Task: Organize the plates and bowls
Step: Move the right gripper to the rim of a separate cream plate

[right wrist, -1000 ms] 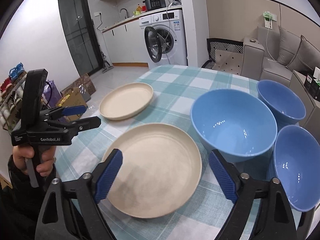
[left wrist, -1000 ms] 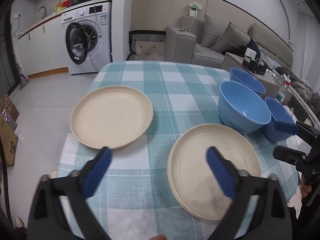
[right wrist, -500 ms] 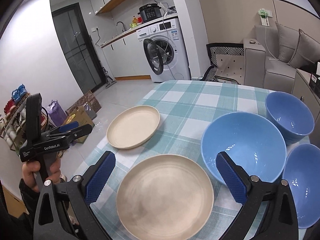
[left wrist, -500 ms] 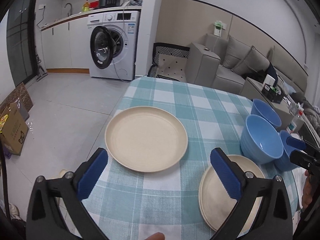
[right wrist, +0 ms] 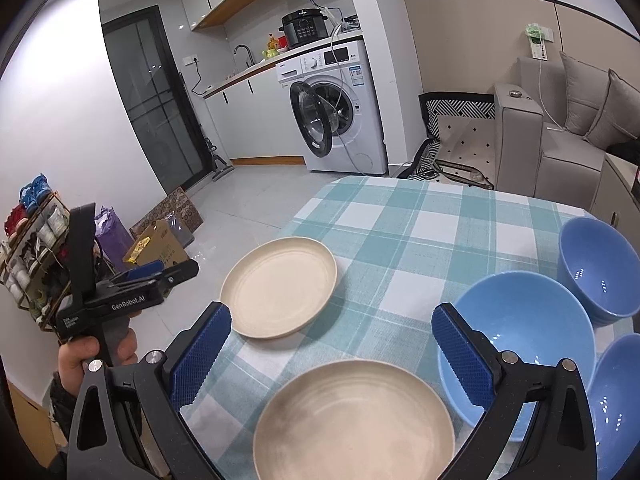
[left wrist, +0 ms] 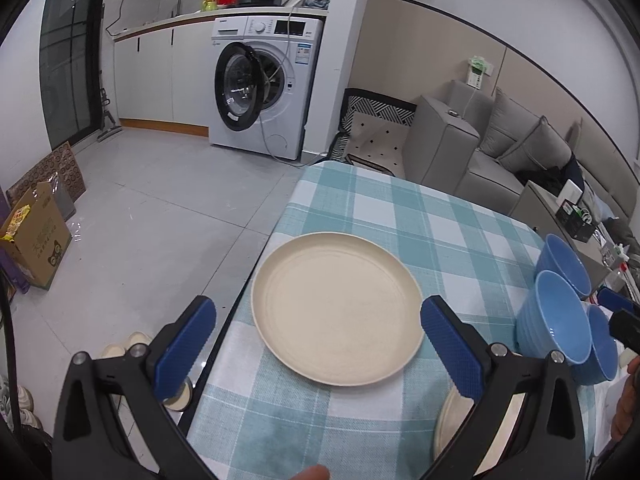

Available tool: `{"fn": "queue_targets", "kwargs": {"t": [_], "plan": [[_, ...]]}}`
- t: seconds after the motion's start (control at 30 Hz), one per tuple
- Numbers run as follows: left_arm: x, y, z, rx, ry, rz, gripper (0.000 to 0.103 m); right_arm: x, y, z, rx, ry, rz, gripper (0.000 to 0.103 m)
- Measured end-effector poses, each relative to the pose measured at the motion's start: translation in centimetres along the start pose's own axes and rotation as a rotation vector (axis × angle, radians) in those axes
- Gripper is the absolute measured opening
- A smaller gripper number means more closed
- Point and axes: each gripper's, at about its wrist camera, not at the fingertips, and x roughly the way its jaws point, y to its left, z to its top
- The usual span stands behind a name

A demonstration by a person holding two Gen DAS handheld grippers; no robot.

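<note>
Two cream plates and three blue bowls sit on a teal checked tablecloth [left wrist: 400, 216]. The far plate [left wrist: 338, 306] [right wrist: 280, 287] lies near the table's left edge, right in front of my open, empty left gripper [left wrist: 318, 344], also seen from the side in the right wrist view [right wrist: 160, 270]. The near plate [right wrist: 352, 420] [left wrist: 452, 420] lies under my open, empty right gripper [right wrist: 330, 354]. The large bowl [right wrist: 516, 344] [left wrist: 554, 316] stands right of it, with a second bowl [right wrist: 598, 270] behind and a third bowl [right wrist: 618, 404] at the right edge.
A washing machine [left wrist: 266, 84] with its door open stands across the tiled floor. A grey sofa [left wrist: 504, 152] is behind the table. Cardboard boxes [left wrist: 34, 236] and a shoe rack [right wrist: 32, 240] are at the left. Slippers [left wrist: 128, 344] lie by the table's left edge.
My left gripper has swung left, from over the near plate to face the far plate at the table's left edge. My right gripper has pulled back and up a little. Both stay open.
</note>
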Motion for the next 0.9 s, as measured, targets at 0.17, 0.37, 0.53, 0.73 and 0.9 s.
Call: {"fn": "queue_targets", "kwargs": {"t": [0.17, 0.37, 0.53, 0.73, 0.9], "plan": [[1.8, 0.9, -0.4, -0.015, 0.033, 0.028, 0.103, 2.2, 0.6, 1.0, 0.006, 0.019, 0.007, 0.102], [3.3, 1.7, -0.8, -0.032, 0.058, 0.049, 0.103, 5.6, 0.9, 1.4, 0.026, 0.080, 0.021, 0.102], [4.4, 2.3, -1.0, -0.046, 0.075, 0.051, 0.103, 8.4, 0.9, 1.6, 0.037, 0.123, 0.012, 0.102], [5.8, 3.3, -1.4, -0.079, 0.101, 0.054, 0.103, 11.9, 0.7, 1.4, 0.041, 0.185, 0.002, 0.102], [7.0, 4.2, -1.7, -0.102, 0.126, 0.039, 0.100, 15.1, 0.2, 0.7, 0.057, 0.240, -0.005, 0.102]]}}
